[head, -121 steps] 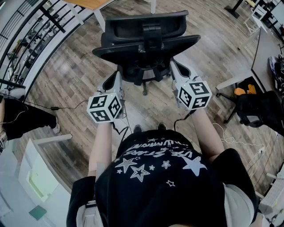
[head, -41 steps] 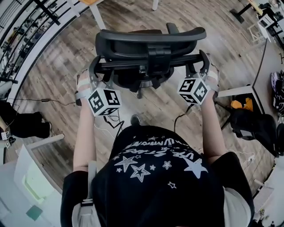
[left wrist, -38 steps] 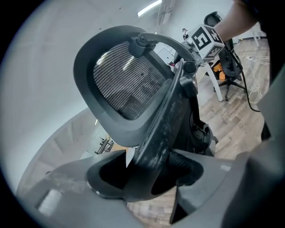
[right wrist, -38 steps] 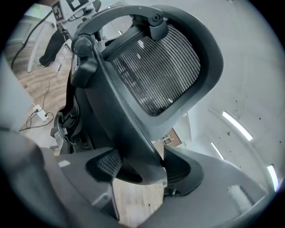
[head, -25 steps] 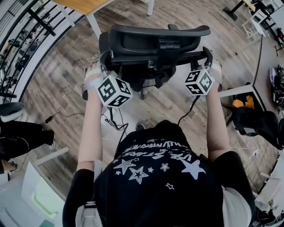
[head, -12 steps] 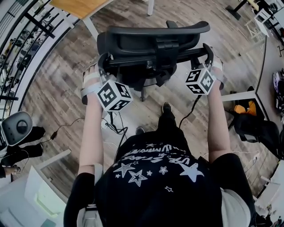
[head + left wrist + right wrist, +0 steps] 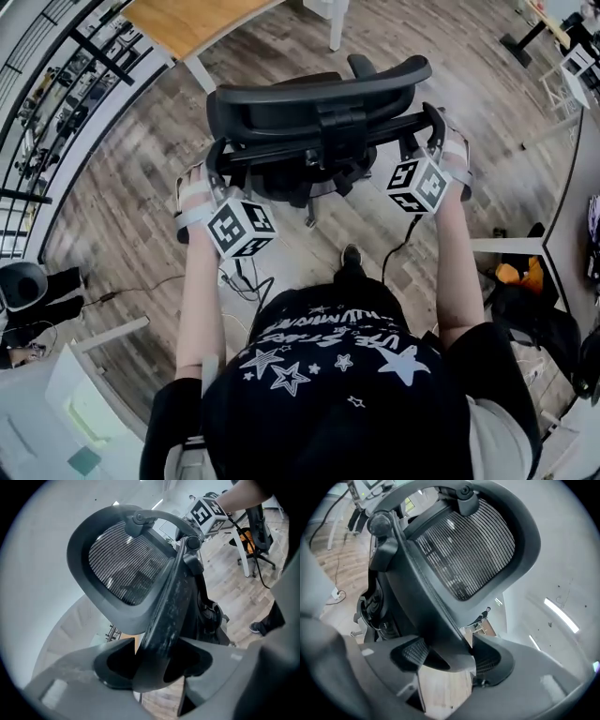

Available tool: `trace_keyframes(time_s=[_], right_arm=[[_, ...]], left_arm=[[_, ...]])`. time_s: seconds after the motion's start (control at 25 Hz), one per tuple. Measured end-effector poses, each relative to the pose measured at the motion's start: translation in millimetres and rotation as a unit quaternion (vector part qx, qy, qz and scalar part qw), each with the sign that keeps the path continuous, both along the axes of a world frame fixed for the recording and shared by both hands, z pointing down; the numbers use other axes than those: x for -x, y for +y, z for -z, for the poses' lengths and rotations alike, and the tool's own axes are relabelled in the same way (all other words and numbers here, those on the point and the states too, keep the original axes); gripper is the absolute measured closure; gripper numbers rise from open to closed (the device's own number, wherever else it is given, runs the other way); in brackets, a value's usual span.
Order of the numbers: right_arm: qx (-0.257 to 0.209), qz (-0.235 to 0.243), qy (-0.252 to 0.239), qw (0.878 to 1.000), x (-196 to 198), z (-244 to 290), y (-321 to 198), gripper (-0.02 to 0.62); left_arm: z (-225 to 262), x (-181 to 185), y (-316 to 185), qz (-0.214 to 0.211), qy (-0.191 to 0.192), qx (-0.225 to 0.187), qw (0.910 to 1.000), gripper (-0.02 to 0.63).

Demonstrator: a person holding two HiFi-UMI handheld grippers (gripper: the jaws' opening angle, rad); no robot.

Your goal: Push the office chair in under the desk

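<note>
The office chair (image 7: 309, 98) seems to have rolled nearer the desk (image 7: 183, 21).

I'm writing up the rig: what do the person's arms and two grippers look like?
Left gripper and right gripper: curved grey jaws, white cube with black square markers, black cable. The left's jaws are closing on the chair frame. Black short-sleeved T-shirt with white stars.

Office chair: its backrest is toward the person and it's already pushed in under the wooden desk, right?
No. The office chair does have its backrest toward the person, but it is not yet under the wooden desk: the head view shows it standing short of the desk.
</note>
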State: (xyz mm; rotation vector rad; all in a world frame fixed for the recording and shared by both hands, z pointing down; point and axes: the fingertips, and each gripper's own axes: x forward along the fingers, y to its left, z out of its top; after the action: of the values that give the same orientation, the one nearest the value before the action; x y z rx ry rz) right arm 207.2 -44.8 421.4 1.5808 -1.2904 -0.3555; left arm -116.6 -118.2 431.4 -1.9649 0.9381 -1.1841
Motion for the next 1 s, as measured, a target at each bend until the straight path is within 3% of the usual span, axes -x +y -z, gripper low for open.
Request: trace_keyframes(time_s=[0.4, 1.0], right_arm=[[-0.022, 0.045, -0.004, 0.999, -23, -3, -30, 0.308], [-0.019, 0.077, -0.008, 0.997, -45, -3, -94, 0.310]], left_arm=[[-2, -18, -23, 0.054, -0.020, -0.047, 0.9972, 0.354], [-5, -36, -78, 0.091, -0.017, -0.046, 0.9947, 0.354]])
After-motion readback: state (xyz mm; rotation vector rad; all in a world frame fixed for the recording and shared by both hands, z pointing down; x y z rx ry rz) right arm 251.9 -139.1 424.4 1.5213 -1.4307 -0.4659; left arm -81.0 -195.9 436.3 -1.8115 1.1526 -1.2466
